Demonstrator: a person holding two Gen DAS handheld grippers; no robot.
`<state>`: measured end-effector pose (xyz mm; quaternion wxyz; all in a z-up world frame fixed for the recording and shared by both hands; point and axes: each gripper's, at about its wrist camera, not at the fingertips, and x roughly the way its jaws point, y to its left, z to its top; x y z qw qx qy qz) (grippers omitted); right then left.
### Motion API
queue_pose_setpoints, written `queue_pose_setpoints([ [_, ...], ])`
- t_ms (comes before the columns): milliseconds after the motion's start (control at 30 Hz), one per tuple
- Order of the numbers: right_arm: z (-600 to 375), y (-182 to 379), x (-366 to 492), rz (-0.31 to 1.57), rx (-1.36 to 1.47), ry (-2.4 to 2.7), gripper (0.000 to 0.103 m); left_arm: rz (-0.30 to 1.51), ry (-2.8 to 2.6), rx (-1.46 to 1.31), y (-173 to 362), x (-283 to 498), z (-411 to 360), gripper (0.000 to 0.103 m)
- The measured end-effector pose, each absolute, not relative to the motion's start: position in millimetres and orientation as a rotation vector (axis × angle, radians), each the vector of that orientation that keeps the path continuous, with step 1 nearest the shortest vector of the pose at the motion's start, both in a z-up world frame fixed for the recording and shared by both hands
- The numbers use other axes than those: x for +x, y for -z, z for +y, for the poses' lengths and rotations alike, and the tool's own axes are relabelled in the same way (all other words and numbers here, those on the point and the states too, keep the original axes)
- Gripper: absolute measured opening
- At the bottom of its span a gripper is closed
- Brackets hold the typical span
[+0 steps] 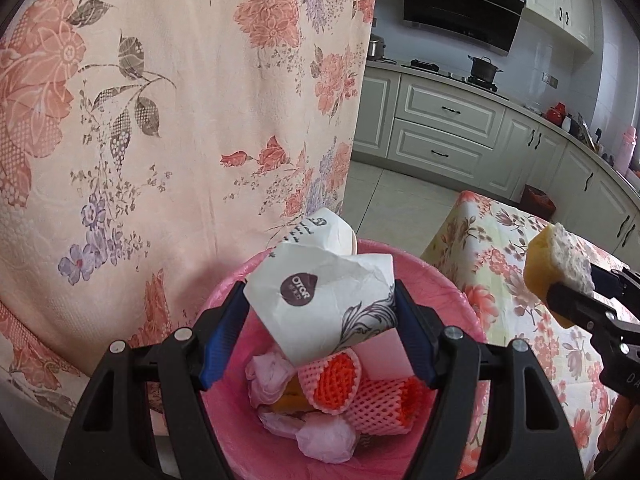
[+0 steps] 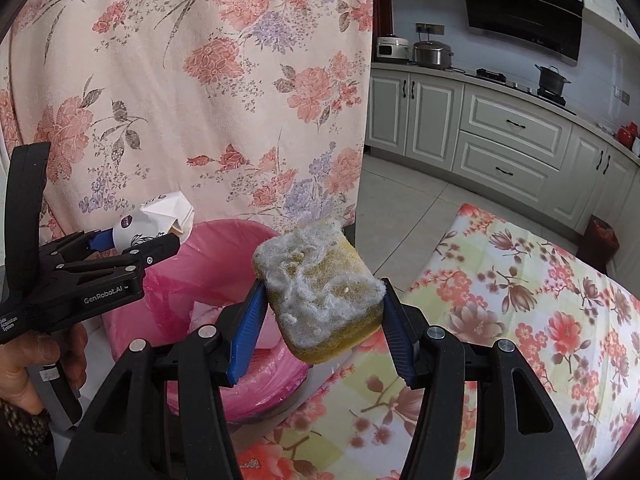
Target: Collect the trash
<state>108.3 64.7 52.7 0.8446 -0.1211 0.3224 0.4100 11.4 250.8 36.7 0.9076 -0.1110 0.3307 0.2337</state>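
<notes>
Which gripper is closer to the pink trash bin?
Left. The left gripper holds a crumpled paper cup right over the pink trash bin. The right gripper, gripping a sponge, sits beside it.

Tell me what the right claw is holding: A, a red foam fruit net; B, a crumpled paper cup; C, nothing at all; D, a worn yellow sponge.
D: the right claw is clamped on a worn yellow sponge with a frayed grey scouring face, while the crumpled paper cup sits in the left claw above the pink bin.
</notes>
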Motion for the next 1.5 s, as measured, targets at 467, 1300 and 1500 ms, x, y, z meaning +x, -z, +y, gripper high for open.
queue_pose_setpoints([
  [467, 94, -43, 102, 0.702, -0.28, -0.907, 0.053, 0.641, -0.532, -0.227, -51, 9, 259, 0.071],
  [1300, 112, -37, 99, 0.699, -0.288, -0.915, 0.071, 0.584, -0.547, -0.263, -66, -14, 256, 0.082],
  [1500, 90, -37, 100, 0.675, -0.262, -0.879, 0.075, 0.597, -0.536, -0.251, -63, -19, 244, 0.085],
])
